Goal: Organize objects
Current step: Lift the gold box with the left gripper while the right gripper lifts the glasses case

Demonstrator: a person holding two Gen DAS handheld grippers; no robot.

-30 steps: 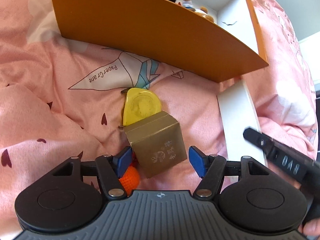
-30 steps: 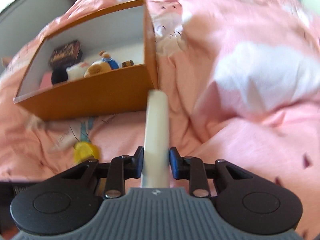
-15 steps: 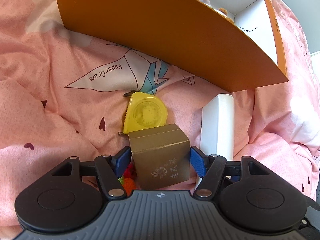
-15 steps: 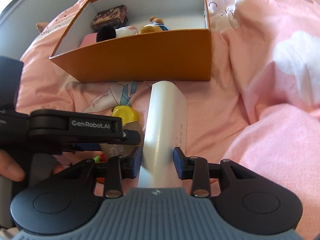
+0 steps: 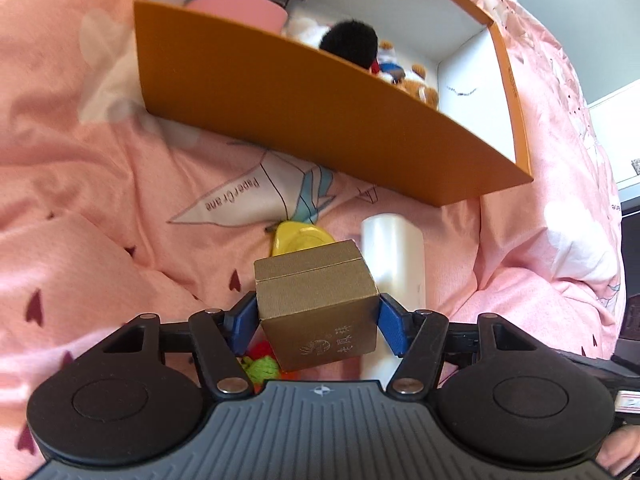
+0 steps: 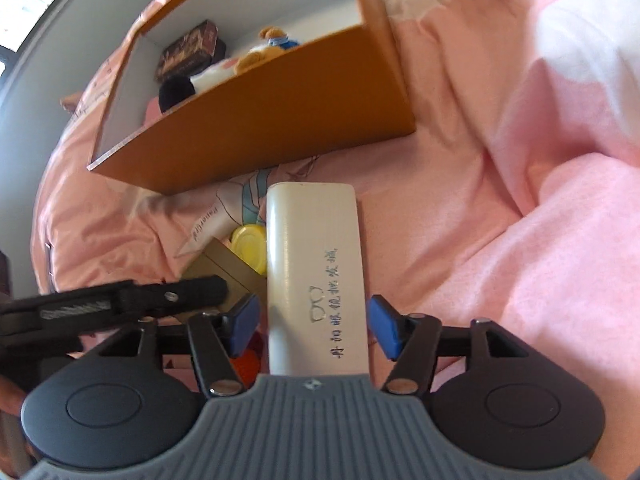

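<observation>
Both wrist cameras look steeply down, close over the bedding, toward the orange box (image 5: pixel 304 120) (image 6: pixel 280 108); they share the white case (image 5: pixel 394 256) (image 6: pixel 316 272) before it.

case (image 5: pixel 394 256) right of cube (image 5: pixel 316 304), before box (image 5: pixel 304 120)

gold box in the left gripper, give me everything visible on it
The gold box is a small cube-like carton, matte metallic card by the look, with a lid seam near its top and a pale emblem with characters on the face toward the camera. It sits tilted between the blue pads of the left gripper, which are closing and meet its sides. The yellow disc lies behind it, the white case beside it; contact with either is unclear.
</observation>
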